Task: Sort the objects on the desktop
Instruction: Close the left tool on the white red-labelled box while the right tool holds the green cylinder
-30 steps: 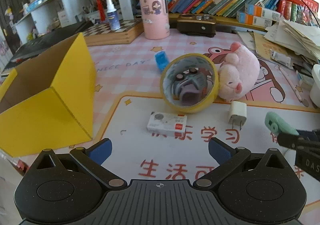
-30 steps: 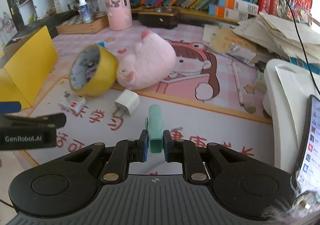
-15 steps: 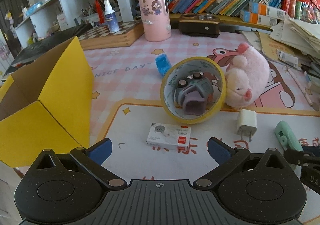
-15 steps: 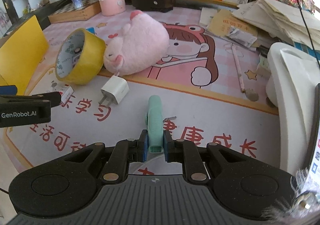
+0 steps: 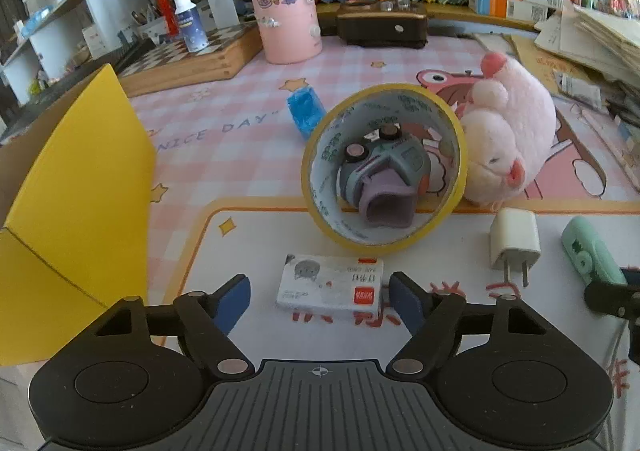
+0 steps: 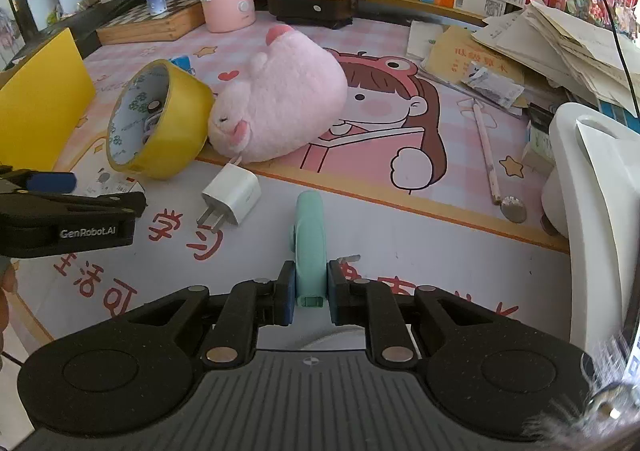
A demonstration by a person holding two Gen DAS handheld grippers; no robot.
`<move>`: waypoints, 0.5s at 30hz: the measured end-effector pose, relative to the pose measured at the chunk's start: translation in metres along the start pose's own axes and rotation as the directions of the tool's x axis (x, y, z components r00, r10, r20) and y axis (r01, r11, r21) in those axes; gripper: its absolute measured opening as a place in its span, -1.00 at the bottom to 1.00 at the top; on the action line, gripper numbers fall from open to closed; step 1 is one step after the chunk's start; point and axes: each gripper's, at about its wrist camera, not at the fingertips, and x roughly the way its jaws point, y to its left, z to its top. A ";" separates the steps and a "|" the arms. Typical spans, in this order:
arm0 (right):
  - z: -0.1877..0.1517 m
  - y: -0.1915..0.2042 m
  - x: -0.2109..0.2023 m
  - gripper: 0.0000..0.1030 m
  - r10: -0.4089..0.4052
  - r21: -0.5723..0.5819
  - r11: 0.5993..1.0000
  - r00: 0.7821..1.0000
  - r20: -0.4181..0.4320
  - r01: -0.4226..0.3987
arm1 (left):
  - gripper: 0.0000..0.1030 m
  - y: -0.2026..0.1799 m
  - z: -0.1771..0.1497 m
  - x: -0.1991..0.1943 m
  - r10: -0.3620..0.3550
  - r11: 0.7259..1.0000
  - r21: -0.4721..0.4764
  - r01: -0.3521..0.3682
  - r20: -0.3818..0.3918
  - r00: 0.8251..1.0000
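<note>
My right gripper [image 6: 308, 297] is shut on a mint green correction tape [image 6: 309, 235] and holds it just above the desk mat; the tape also shows at the right of the left wrist view [image 5: 590, 249]. My left gripper [image 5: 320, 301] is open, its fingers on either side of a small white eraser box [image 5: 330, 287] lying flat on the mat. Beyond it a yellow tape roll [image 5: 384, 169] stands on edge with a grey and purple object [image 5: 384, 187] inside. A white charger plug [image 5: 514, 241] and a pink plush toy [image 5: 508, 139] lie to the right.
An open yellow cardboard box [image 5: 76, 187] stands at the left. A blue wrapped item [image 5: 306, 111], a pink canister [image 5: 286, 7], a wooden chessboard [image 5: 188, 59] and a dark case [image 5: 382, 25] sit further back. Stacked papers [image 6: 560, 35] and a white stand [image 6: 592, 179] crowd the right.
My left gripper has moved forward and down until its open fingers flank the eraser box. My right gripper has stayed shut on the correction tape and shifted slightly.
</note>
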 end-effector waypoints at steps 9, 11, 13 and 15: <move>0.008 0.004 0.008 -0.51 -0.014 0.006 1.000 1.000 0.009 0.013 | 0.06 0.001 -0.004 -0.004 -0.044 0.999 0.000 0.044 0.015 0.999; 0.009 0.005 0.009 -0.58 -0.019 -0.003 1.000 1.000 0.011 0.019 | 0.05 0.003 -0.004 -0.005 -0.049 0.999 0.003 0.049 0.011 0.999; 0.010 0.006 0.009 -0.66 -0.022 -0.007 1.000 1.000 0.013 0.023 | 0.04 0.006 -0.004 -0.006 -0.058 0.998 -0.009 0.058 0.006 0.998; 0.011 0.004 0.009 -0.66 -0.015 0.010 1.000 1.000 0.008 0.015 | 0.04 0.010 -0.005 -0.010 -0.066 0.997 -0.026 0.067 0.007 0.998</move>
